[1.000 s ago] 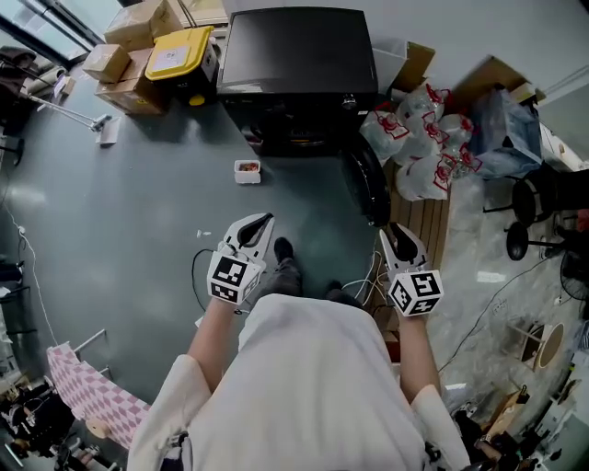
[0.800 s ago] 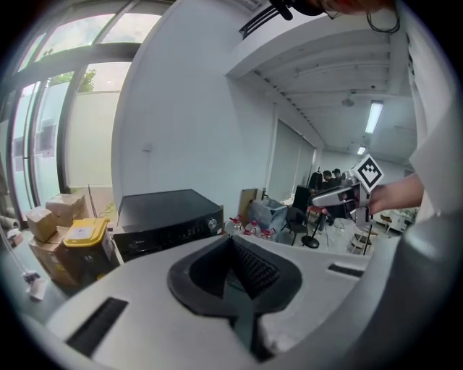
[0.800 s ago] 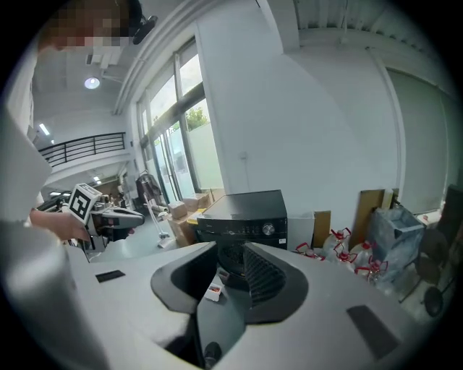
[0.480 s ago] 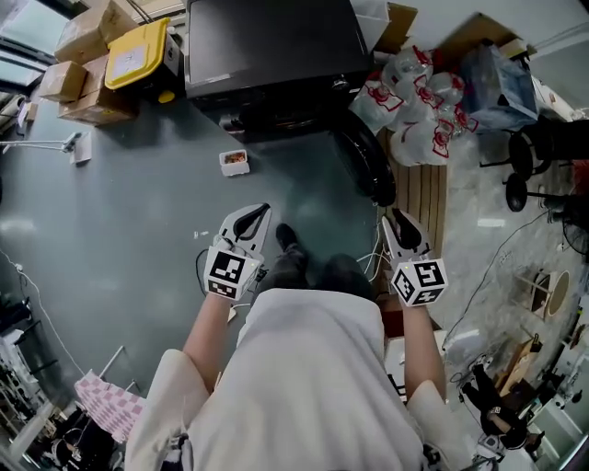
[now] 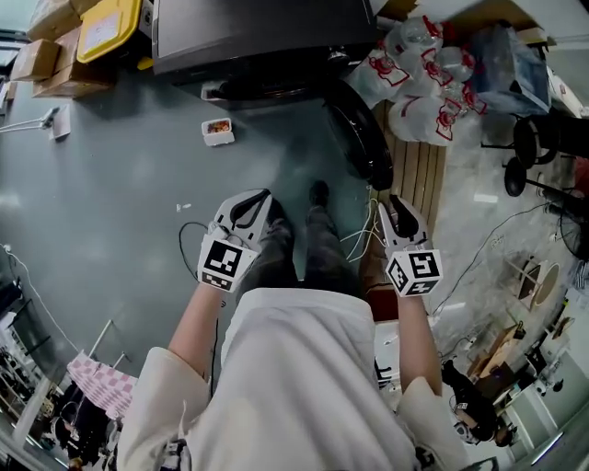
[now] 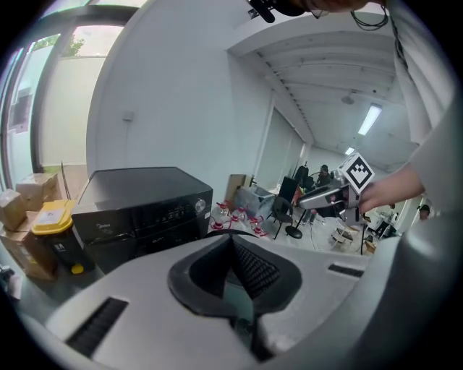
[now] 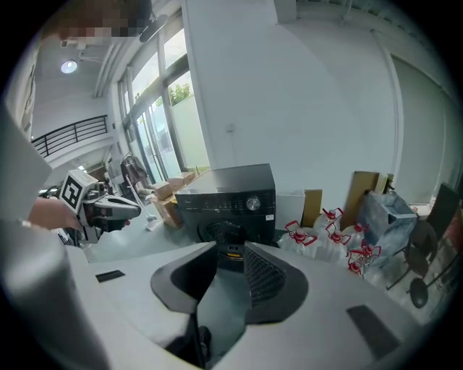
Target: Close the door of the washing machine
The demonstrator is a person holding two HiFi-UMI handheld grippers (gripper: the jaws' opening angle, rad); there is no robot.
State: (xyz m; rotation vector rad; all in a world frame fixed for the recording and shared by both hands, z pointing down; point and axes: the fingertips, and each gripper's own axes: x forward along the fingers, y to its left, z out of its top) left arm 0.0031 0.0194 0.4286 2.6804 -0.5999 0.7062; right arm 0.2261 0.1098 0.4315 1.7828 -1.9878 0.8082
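Note:
The black front-loading washing machine [image 5: 258, 37] stands at the top of the head view, its round door [image 5: 361, 140] swung open to the right. It also shows in the left gripper view as the washing machine [image 6: 137, 209] and in the right gripper view as the washing machine [image 7: 228, 199] with its drum hole exposed. Both grippers hang in front of the person, well short of the machine. My left gripper [image 5: 250, 206] has its tips together and nothing in it. My right gripper [image 5: 398, 212] is open and empty, below the door's edge.
Bagged water jugs with red caps [image 5: 414, 64] crowd the door's right, beside a wooden pallet [image 5: 425, 184]. A small food tray [image 5: 218, 131] lies on the floor left of the machine. A yellow-lidded box [image 5: 109, 28] and cardboard boxes [image 5: 41, 60] stand far left. Cables [image 5: 359, 244] trail near the feet.
The person has stepped toward the machine, which now sits higher in the head view. Both grippers have sunk and moved forward, jaws unchanged.

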